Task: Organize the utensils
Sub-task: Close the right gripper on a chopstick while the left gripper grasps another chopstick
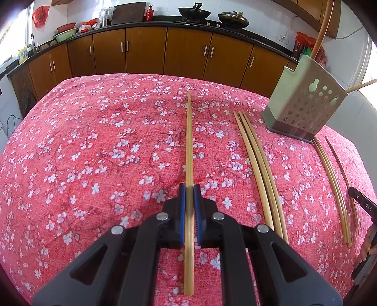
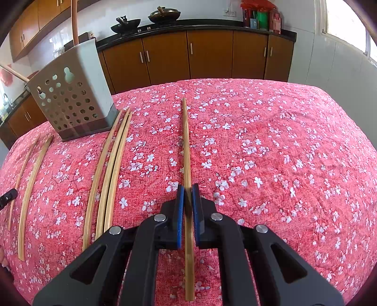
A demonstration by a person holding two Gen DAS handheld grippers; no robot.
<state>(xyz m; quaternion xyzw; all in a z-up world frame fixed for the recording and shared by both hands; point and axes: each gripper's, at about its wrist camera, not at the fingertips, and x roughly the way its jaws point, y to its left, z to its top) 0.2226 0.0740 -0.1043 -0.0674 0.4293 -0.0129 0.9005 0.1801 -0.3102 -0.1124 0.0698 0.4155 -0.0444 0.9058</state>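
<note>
Left hand-held gripper [image 1: 189, 188] is clamped nearly shut on a single bamboo chopstick [image 1: 189, 141], blue pads pinching it partway along so the stick runs out ahead of the jaws and also back underneath them. Right hand-held gripper [image 2: 187, 188] is doing the exact same thing with its own chopstick [image 2: 185, 141]. So both are loaded, one stick each, pointing down at an angle over the surface [image 1: 82, 153].

My read: this is the carry step, sticks picked up and not yet dropped in. The next move probably calls for swinging each one over to the utensil holder [image 1: 304, 103], tipping the stick closer to upright and lining the end up with the open top before letting go. It's a narrow target with a long thin thing, so the aim matters.

A bit further out, loose chopsticks lie on the cloth: a bunch of three [image 1: 256, 164] between the two grippers, then a pair [image 1: 329, 176] and a darker single [image 1: 341, 171] beyond that. The holder is a grey-green perforated box standing right at the far end of the bunch of three, with a couple of long wooden handles already poking out.

The surface has a red cloth with white blossoms. Behind it is a kitchen with brown cabinets [image 1: 146, 49], a dark countertop, woks [image 1: 194, 11] on the stove, and a window off to the right in the right wrist view.
</note>
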